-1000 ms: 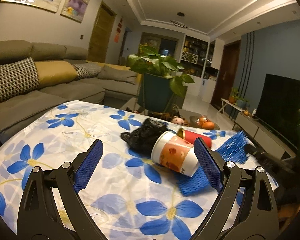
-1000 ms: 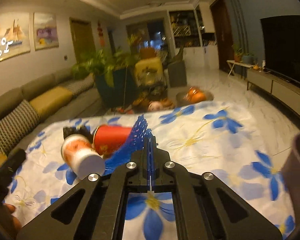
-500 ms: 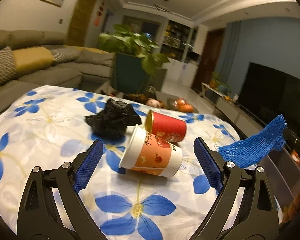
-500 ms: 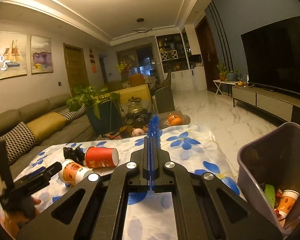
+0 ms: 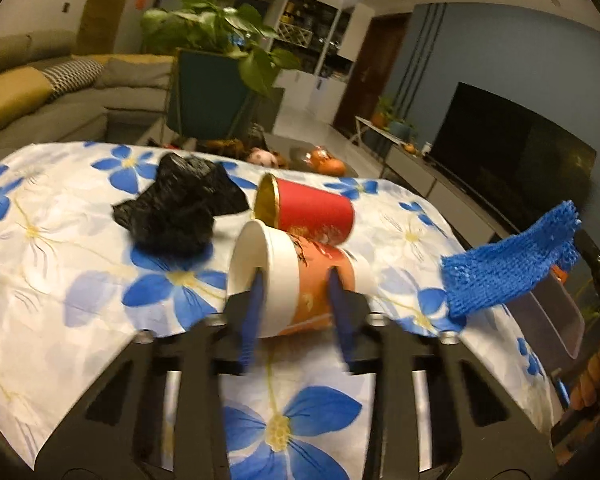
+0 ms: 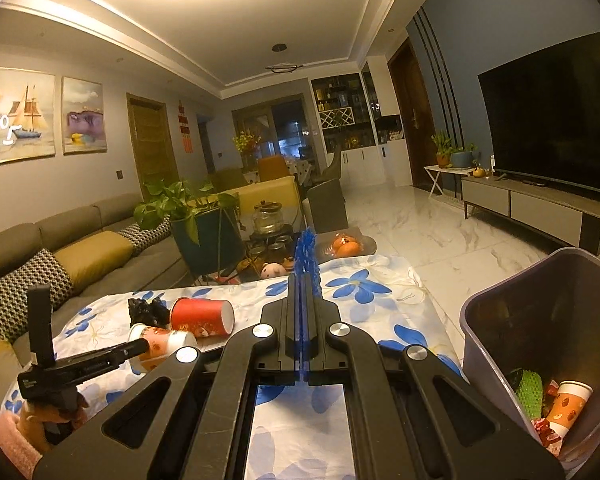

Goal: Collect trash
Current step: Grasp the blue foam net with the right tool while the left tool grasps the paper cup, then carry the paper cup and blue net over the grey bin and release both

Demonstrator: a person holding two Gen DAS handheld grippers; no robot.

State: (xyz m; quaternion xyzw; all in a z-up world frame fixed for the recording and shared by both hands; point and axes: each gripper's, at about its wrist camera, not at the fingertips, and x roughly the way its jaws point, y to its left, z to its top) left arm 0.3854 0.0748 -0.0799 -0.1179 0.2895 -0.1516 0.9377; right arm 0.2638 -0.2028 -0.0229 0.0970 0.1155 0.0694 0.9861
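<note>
Table with blue-flowered cloth (image 5: 80,280), living room, dim warm light. Trash collection is partly done, by the look of it.

Already in: the grey bin (image 6: 500,312), standing off the table's right edge, holds a green foam net (image 6: 529,392), an orange-printed cup (image 6: 568,402) and some red wrapper scraps near the bottom. Contents deeper down are hidden.

In hand, right: the right gripper (image 6: 304,312) has its fingers pressed together on a blue foam net (image 5: 508,264), which stands out past the fingertips. In the left wrist view the net hangs in the air beyond the table edge, near the bin but, as far as can be judged, not yet over its mouth. It has not been dropped.

In hand, left: the left gripper (image 5: 296,300) straddles the white-and-orange paper cup (image 5: 296,272), which lies on its side on the cloth. One blue pad sits at the cup's white mouth rim, the other on its orange wall. The picture is motion-blurred, so whether the pads are squeezing the cup or only bracketing it cannot be told. The cup seems to rest on the table.

Left on the table: a red paper cup (image 5: 308,210) on its side, touching the orange one from behind, and a crumpled black plastic bag (image 5: 176,204) just beside both.

Tally, as a judgement: one piece about to be binned, one being taken, two untouched.
</note>
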